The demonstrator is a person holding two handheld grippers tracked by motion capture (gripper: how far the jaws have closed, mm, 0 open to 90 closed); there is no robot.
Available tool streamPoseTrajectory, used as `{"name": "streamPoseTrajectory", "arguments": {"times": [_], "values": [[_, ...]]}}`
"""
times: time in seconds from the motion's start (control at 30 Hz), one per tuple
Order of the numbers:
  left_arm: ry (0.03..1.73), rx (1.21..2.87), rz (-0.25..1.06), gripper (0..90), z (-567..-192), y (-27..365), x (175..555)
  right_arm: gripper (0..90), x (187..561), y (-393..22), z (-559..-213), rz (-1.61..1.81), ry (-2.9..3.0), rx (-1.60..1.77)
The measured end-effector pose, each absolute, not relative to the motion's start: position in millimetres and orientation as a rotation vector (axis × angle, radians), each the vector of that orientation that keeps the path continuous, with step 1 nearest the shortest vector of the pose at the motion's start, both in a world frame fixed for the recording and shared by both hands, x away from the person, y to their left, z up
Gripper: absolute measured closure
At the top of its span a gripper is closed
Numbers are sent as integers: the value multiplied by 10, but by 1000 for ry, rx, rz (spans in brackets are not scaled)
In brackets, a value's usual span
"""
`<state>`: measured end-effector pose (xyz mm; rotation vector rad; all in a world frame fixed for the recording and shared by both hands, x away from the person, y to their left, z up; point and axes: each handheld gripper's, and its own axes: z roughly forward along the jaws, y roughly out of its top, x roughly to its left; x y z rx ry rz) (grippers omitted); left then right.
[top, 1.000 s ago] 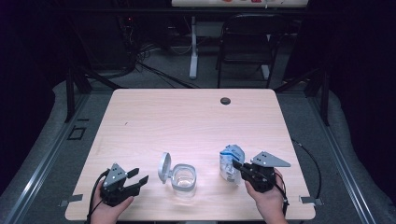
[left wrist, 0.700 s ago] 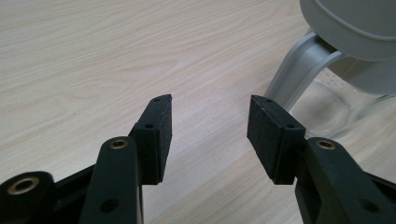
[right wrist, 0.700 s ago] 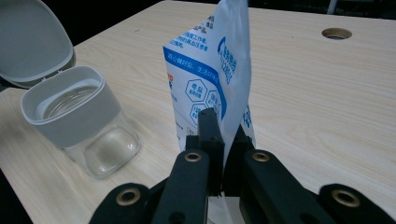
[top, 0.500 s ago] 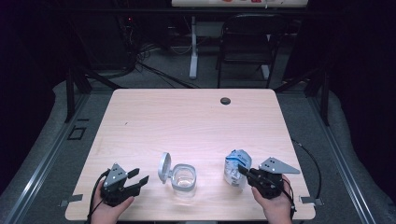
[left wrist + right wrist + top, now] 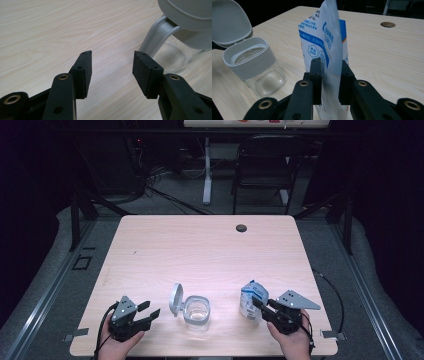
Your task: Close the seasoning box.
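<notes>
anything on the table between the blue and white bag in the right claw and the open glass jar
Nothing visible does. The bag stands in the right claw, and bare table lies between it and the jar, whose lid is flipped open on the far side from the bag.

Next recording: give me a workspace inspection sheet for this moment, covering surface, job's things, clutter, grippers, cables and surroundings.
Surface: light wood table, with a round hole near the far edge.
Job's things: blue-and-white pouch standing upright at front right; clear jar at front centre, its grey hinged lid flipped open.
Clutter: nothing seen.
Grippers: right gripper has its jaws around the pouch, which have just been opening, so the grip looks loosened; left gripper is open, with nothing between its jaws, beside the jar.
Cables: a black cable trails off the right table edge; more run across the floor behind.
Surroundings: dark room, a chair beyond the table.
</notes>
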<state>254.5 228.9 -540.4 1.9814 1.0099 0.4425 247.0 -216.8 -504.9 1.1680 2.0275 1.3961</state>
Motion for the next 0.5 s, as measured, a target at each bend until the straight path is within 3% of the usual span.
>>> {"name": "streamPoseTrajectory", "arguments": {"times": [0.5], "values": [[1010, 1983, 445, 505, -5403, 2292, 2546, 537, 2441, -2144, -5152, 1403, 2003, 1153]]}}
